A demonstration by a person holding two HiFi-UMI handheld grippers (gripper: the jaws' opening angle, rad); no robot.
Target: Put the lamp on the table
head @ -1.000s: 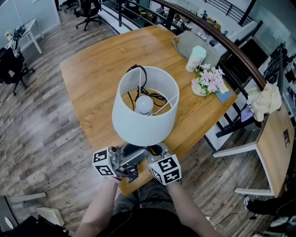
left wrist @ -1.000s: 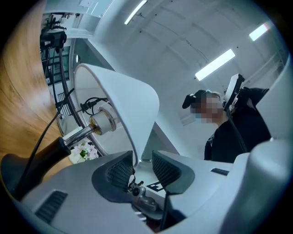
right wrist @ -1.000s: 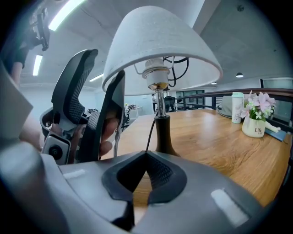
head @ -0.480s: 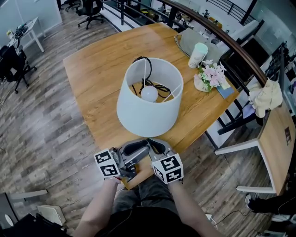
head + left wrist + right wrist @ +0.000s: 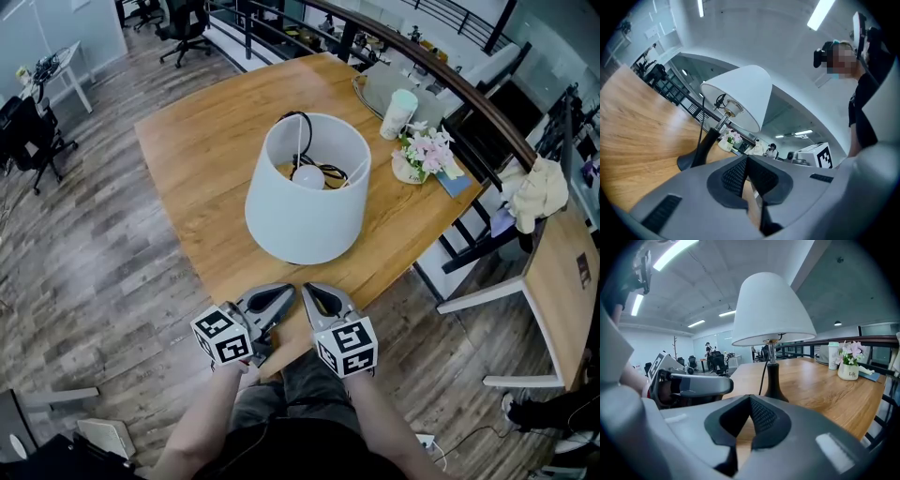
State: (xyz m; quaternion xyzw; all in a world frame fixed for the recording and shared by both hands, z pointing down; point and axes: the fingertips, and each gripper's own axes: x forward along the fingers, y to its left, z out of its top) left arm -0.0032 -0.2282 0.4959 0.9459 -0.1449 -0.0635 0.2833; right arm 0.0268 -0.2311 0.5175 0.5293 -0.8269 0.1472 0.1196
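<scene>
Head view shows the lamp (image 5: 302, 217) standing free on the table (image 5: 197, 159) ahead of the left gripper (image 5: 278, 294), whose jaws have just closed empty, and the right gripper (image 5: 312, 294), shut empty, so the placing looks done.

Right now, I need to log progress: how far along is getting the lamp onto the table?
Done: the lamp stands upright on the table, its base flat on the wood. In hand: nothing; the left gripper, jaws just closed, and the right gripper are both shut and empty, apart from the lamp. Left: nothing visible.
</scene>
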